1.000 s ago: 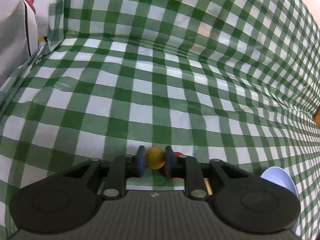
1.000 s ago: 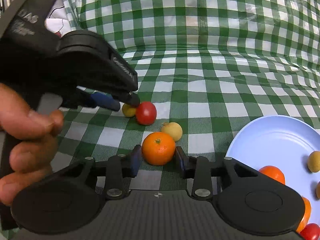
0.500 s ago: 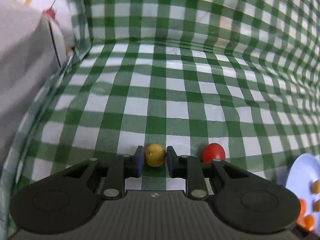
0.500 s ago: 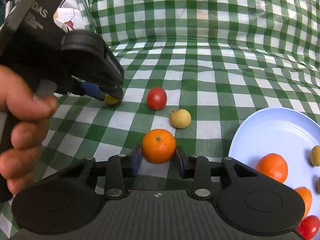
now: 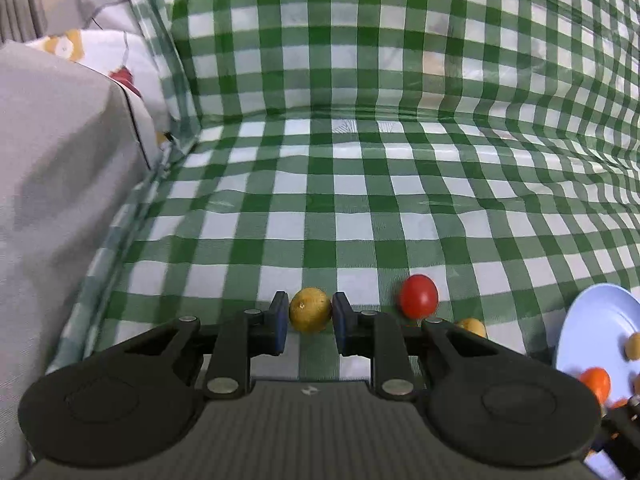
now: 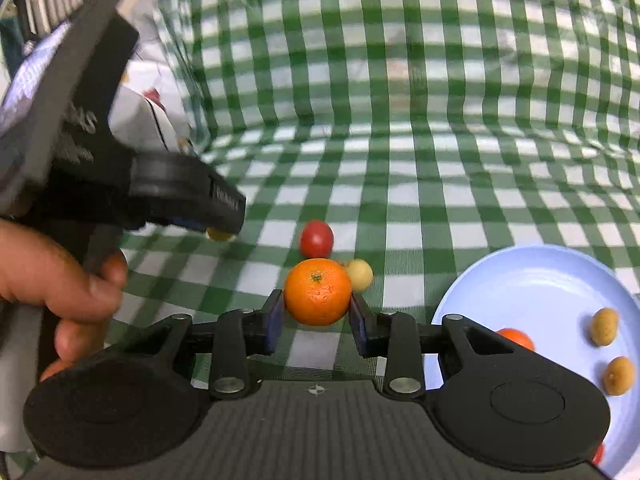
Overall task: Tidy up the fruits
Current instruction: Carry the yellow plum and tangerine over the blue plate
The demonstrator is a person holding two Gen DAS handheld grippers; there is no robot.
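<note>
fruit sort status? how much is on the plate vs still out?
Done: the blue plate already holds several pieces, among them two small yellow fruits and an orange one.
In hand: the left gripper clamps a yellow fruit; the right gripper clamps the orange.
Left: the red tomato and a pale yellow fruit on the checkered cloth.

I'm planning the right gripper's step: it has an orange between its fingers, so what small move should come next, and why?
Probably carry it right, over the blue plate. The right gripper is shut on the orange, and the plate, already holding fruit, lies just to its right.
</note>
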